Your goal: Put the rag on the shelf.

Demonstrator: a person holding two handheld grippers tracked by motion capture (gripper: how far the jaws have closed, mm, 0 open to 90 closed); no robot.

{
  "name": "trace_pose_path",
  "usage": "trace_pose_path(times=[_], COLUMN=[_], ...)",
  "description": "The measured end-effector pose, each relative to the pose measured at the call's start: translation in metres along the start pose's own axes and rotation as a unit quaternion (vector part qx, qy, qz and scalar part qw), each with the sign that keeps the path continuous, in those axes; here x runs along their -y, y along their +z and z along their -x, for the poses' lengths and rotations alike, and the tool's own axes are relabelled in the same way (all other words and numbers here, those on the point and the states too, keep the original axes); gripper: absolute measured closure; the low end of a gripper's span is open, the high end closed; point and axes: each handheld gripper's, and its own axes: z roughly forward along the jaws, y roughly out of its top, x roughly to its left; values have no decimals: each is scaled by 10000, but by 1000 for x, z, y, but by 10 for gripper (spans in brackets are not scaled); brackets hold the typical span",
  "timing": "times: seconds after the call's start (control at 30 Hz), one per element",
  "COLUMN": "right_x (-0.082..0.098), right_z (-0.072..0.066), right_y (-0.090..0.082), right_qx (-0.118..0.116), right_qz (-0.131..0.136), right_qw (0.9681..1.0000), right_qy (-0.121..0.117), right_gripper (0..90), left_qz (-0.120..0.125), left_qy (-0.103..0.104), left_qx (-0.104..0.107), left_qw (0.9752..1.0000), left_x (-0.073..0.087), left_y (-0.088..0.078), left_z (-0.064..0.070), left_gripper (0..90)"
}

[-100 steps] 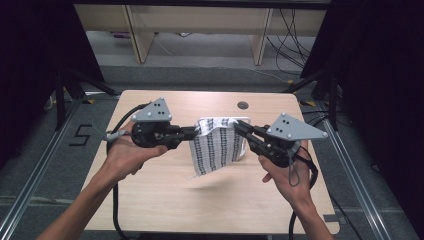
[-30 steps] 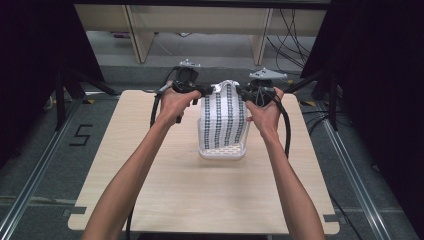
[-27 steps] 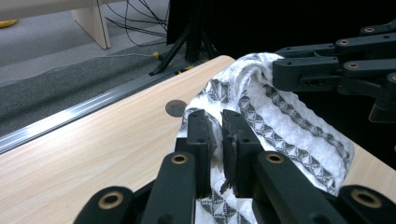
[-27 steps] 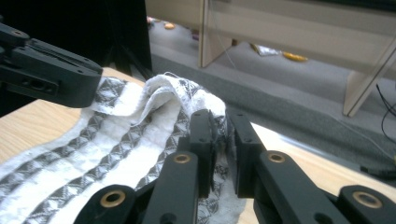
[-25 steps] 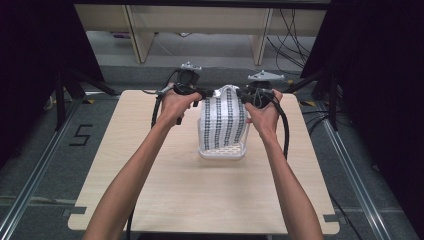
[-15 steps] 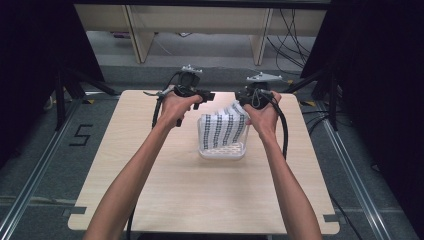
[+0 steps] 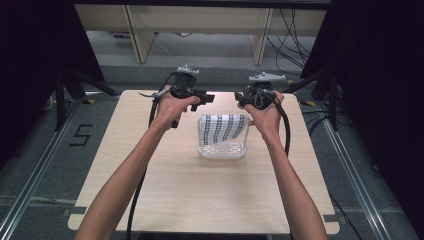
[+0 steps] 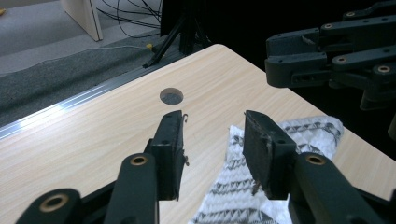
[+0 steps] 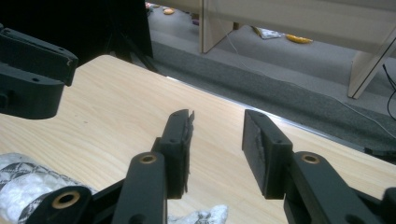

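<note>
A white cloth with a black pattern [image 7: 223, 134] lies slumped in a loose fold on the far middle of the wooden table [image 7: 200, 200]. My left gripper [image 7: 206, 98] hovers just left of and above its far edge; my right gripper [image 7: 241, 100] hovers just right of it. The jaws of both have just been opening, and nothing is between them. In the left gripper view the left gripper [image 8: 212, 135] gapes over the cloth [image 8: 243, 196] below. In the right gripper view the right gripper [image 9: 217, 135] stands open over bare wood, with the cloth [image 9: 23, 182] at lower left.
A round hole [image 8: 171, 95] sits in the table near its far edge. Beyond the table are grey floor, metal rails [image 7: 40, 165], cables and pale shelf legs [image 7: 135, 35]. Dark curtains flank both sides.
The cloth hung stretched between both shut grippers a second ago. Both jaws have opened, and the cloth has dropped and crumpled onto the table. The hands have barely moved.
</note>
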Motion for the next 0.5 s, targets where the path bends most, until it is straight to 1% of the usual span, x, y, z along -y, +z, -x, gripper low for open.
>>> trace_pose_path(times=[0.03,0.1,0.13,0.17,0.2,0.23,0.27,0.3,0.37,0.4,0.43,0.5], right_x=[0,0,-1,0,1,0,1,2,3,5,5,6], right_z=[0,2,2,2,1,2,1,1,2,2,4,5], right_y=[-1,-4,-4,-6,-7,-9,-11,-12,-14,-15,-16,-17], right_qx=[15,6,-47,-16,-17,-41,-91,-111,-113,-143,-190,-153], right_qz=[-21,-11,-29,-53,-34,-70,-97,-101,-146,-144,-129,-143], right_qw=[10000,10000,10000,10000,10000,9999,9999,9999,9998,9998,9997,9998], right_qy=[3,-73,-59,-78,-48,-106,-16,-19,-14,74,-12,5], right_gripper=[613,597,588,575,567,565,556,548,538,525,520,513], left_qz=[35,39,41,26,13,18,-4,57,70,63,63,66], left_qy=[-42,-43,-40,-41,-29,-2,29,-32,-38,-27,-27,-35], left_qx=[22,52,62,61,51,59,75,82,86,86,86,100], left_qw=[10000,10000,10000,10000,10000,10000,10000,9999,9999,9999,9999,9999], left_x=[1,2,3,4,4,6,7,8,10,11,11,12], left_y=[-1,-3,-5,-6,-7,-9,-11,-12,-14,-16,-16,-17], left_z=[1,1,1,1,2,1,0,1,0,0,0,0], left_gripper=[554,534,521,500,483,475,471,465,457,447,444,438])
